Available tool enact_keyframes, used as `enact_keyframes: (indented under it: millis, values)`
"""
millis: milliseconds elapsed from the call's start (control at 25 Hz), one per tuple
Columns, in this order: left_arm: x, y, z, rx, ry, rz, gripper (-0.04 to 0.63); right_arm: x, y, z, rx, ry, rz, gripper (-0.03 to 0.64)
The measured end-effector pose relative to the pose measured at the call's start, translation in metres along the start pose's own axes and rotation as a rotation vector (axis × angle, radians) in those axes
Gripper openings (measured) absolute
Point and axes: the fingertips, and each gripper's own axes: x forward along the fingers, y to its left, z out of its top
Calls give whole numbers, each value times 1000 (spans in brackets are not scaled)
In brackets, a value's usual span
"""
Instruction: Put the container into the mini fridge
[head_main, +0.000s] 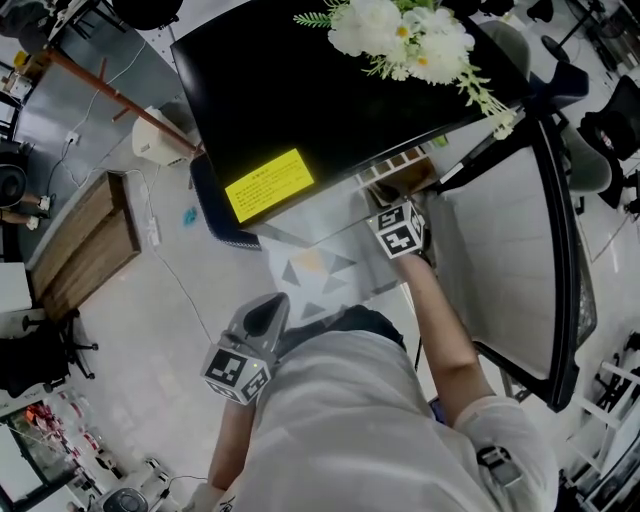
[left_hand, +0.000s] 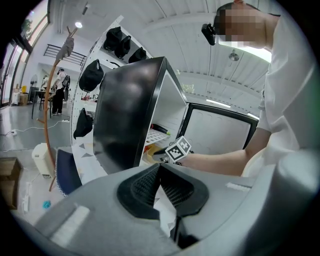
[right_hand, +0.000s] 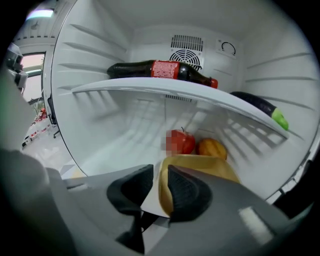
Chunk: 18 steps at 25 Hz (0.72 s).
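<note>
Right gripper view | right gripper (right_hand: 160, 171) fingers clamp container (right_hand: 210, 167) rim under shelf (right_hand: 175, 92), room leftward | left gripper (left_hand: 160, 169) fingers closed, empty

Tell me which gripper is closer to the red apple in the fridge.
Right. The right gripper holds the container inside the mini fridge, just before the apple; the left gripper hangs outside.

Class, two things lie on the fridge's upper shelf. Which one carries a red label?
The dark bottle lying at left; the dark vegetable at right has a green end, no label.
</note>
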Motion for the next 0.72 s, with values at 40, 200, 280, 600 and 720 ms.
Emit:
enact_keyframes:
  millis: [40, 200, 280, 600, 720]
  values:
    - [0, 1, 0, 0, 0, -7, 9, -2, 1, 1, 2, -5, -2, 89]
    - [3, 2, 2, 7, 0, -43, 9, -14, 6, 3, 20, -21, -12, 89]
    - [7, 2, 3, 14, -3, -66, 9, -23, 9, 6, 41, -40, -19, 89]
    - [23, -5, 12, 46, -10, -179, 9, -72, 26, 14, 165, -127, -40, 71]
    - [30, -11, 13, 63, -4, -230, 9, -95, 28, 16, 222, -167, -55, 25]
